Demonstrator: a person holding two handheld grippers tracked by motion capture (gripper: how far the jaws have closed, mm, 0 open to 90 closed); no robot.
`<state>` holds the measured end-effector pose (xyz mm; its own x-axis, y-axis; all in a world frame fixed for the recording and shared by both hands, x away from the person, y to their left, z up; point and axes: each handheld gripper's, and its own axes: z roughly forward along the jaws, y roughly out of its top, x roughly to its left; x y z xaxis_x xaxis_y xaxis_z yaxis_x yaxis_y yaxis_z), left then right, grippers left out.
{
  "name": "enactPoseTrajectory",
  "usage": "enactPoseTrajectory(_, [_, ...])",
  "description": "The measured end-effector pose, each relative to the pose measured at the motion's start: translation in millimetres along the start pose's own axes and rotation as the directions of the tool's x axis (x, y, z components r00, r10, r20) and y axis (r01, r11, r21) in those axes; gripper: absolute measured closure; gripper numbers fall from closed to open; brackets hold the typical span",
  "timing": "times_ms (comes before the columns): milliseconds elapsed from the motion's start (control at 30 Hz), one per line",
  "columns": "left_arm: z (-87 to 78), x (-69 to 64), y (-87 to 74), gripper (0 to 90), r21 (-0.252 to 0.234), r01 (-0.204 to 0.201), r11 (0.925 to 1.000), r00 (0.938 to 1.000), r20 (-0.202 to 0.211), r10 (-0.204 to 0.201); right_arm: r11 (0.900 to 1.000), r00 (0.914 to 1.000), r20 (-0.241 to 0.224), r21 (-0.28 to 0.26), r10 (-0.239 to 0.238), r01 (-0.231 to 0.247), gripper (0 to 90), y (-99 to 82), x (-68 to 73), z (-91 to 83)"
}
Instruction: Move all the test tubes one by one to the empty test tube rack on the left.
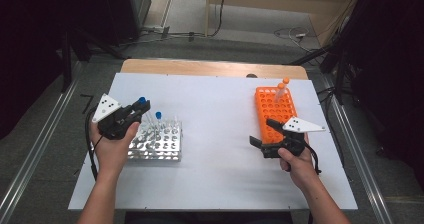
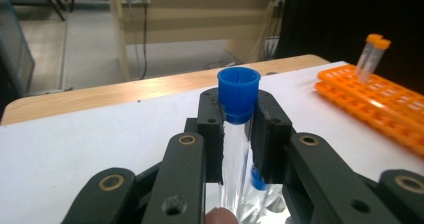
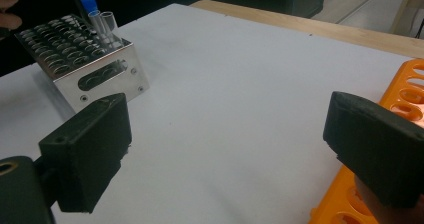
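Observation:
My left gripper (image 1: 131, 113) (image 2: 239, 104) is shut on a clear tube with a blue cap (image 2: 239, 90) (image 1: 142, 101), held just under the cap above the back left of a shiny metal rack (image 1: 156, 143) (image 3: 97, 66). A second blue-capped tube (image 1: 158, 116) (image 3: 89, 6) stands in that rack beside clear uncapped tubes (image 3: 106, 25). At the right lies an orange rack (image 1: 274, 110) (image 2: 380, 106) (image 3: 407, 86) with two orange-capped tubes (image 1: 283, 87) (image 2: 373, 50) at its far end. My right gripper (image 1: 263, 133) (image 3: 230, 149) is open and holds nothing, at the orange rack's near left edge.
Both racks rest on a white sheet (image 1: 220, 119) over a wooden table (image 1: 210, 67). A wide bare stretch of sheet lies between the racks. Cables (image 1: 295, 34) and dark stands are on the floor beyond the table.

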<state>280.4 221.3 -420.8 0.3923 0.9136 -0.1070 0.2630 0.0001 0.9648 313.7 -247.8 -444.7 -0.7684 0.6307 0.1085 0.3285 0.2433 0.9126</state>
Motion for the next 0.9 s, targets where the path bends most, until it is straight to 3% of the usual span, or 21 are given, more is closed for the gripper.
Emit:
enactPoseTrajectory(200, [4.6, 1.9, -5.3, 77.7, 0.021, 0.007, 0.9998, 0.9999, -0.015, -0.006, 1.0000, 1.0000, 0.003, -0.002, 0.005, -0.005, 4.1, -0.8, -1.4, -0.6])
enactPoseTrajectory(367, [9.0, 0.4, -9.4, 77.5, 0.072, -0.006, 0.9974, 0.9999, -0.014, 0.007, 1.0000, 1.0000, 0.005, 0.000, 0.004, -0.004, 4.1, -1.3, -1.8, 0.0])
enactPoseTrajectory(567, [12.2, -2.5, -14.4, 77.1, 0.131, -0.025, 0.9911, 0.9993, -0.023, 0.028, 1.0000, 0.9999, 0.008, 0.002, 0.009, -0.009, 4.1, -2.0, -2.3, 0.0])
enactPoseTrajectory(900, [15.3, -5.3, -18.6, 73.6, 0.203, -0.030, 0.9786, 0.9995, 0.003, 0.030, 0.9999, 0.9997, 0.018, -0.005, 0.015, -0.014, 4.1, -2.7, -6.7, -1.5])
